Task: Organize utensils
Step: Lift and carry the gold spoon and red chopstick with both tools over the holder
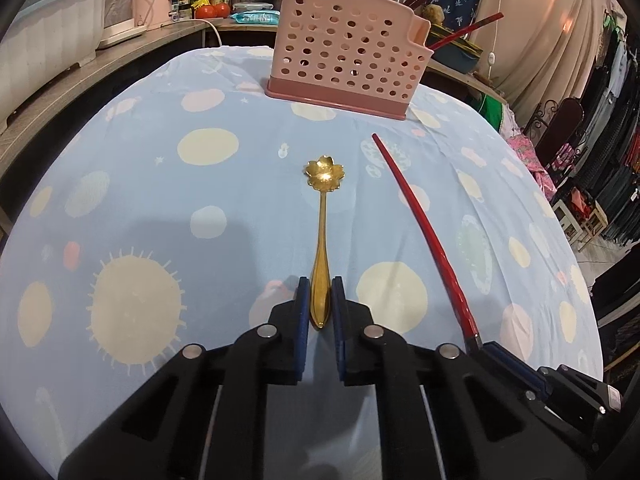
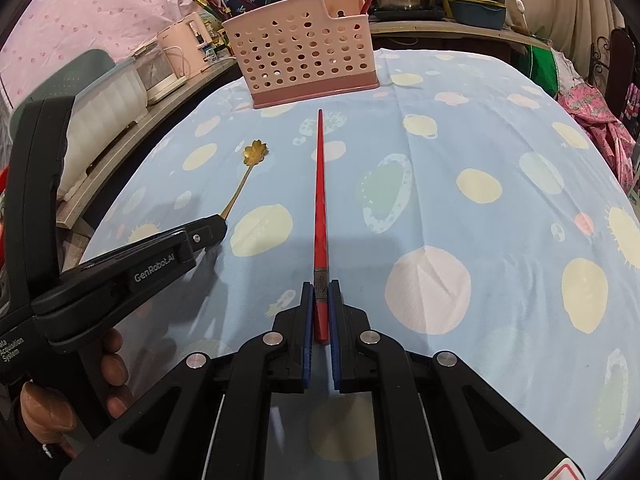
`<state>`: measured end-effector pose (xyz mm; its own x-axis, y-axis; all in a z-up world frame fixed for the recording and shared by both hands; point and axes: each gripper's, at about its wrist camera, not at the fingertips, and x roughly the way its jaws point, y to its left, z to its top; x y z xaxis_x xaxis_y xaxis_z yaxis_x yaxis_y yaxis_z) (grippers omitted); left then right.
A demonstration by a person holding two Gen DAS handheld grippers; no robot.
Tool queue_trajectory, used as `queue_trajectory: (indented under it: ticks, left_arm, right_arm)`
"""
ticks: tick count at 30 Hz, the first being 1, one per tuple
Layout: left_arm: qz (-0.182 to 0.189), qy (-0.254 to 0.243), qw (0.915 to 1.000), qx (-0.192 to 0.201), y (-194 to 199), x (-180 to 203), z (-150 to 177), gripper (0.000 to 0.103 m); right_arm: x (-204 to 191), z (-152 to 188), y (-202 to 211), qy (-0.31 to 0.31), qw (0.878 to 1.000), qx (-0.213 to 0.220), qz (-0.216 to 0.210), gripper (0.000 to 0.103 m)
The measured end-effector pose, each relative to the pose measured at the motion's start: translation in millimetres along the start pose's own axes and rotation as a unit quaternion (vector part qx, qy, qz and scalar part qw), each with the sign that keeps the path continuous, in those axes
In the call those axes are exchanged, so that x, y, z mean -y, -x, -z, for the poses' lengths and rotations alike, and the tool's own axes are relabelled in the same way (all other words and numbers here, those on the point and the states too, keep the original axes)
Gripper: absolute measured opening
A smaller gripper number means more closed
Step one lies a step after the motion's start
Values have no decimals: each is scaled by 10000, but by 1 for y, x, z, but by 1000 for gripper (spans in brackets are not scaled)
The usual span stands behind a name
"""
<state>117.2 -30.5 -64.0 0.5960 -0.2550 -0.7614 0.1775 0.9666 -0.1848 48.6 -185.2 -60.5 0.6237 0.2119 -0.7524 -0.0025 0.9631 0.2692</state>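
A gold spoon [image 1: 321, 232] with a flower-shaped bowl lies on the blue spotted tablecloth [image 1: 160, 208], bowl pointing away. My left gripper [image 1: 320, 286] is shut on the end of its handle, the blue pads pressing both sides. To its right lies a red chopstick [image 2: 321, 200], tip toward the pink perforated utensil holder [image 2: 304, 56]. My right gripper [image 2: 321, 290] is shut on the chopstick's thick end. The right gripper's tip [image 1: 486, 350] shows in the left wrist view, and the left gripper [image 2: 218, 226] with the spoon [image 2: 250, 164] in the right wrist view. Red chopsticks stand in the holder [image 1: 344, 64].
A wooden shelf [image 1: 100, 76] runs along the left with a pale tub and pink appliances. Pots and bottles stand behind the holder. Clothes racks [image 1: 612, 184] and a chair are off the table's right edge. A person's hand [image 2: 112, 364] holds the left gripper's handle.
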Motion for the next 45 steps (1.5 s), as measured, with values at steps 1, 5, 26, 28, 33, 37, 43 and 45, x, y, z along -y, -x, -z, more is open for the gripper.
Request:
queue_trajectory:
  ticks: [1,5,26,28,33,37,43,45]
  left_arm:
    - [23,8,10000,13,2,-1,0,10]
    - [81,21,9998,170,19,-2,-4,10]
    - [8,23,9957,930,92,-12,-51,1]
    - [-9,-21,9954,963,96,-10,-57,1]
    - [-56,-260,9944,1022,108,-3,-78,1]
    - [-144,-534,9923,1104,117,3,-96,1]
    - [-100,-664,9891,1308,130,5,-130,1]
    - [-83,-704,9873,1424,136,7,-144,1]
  right_arm:
    - [0,0,1,0,10000,12,-2,7]
    - [-1,-2,8,39,9999,126,-2,7]
    - [11,-60,97,-187,9871,1582,-183,7]
    - [13,-70,107,-207,9840,1756,-233,7]
    - [15,-104,128,-186,9760,2139,-350,7]
    - [17,-128,137,-157,9708,2358,-419,7]
    - [14,-163,149,-88,9628,2655,-491,7]
    - [12,-180,154,-64,9584,2806,-526,7]
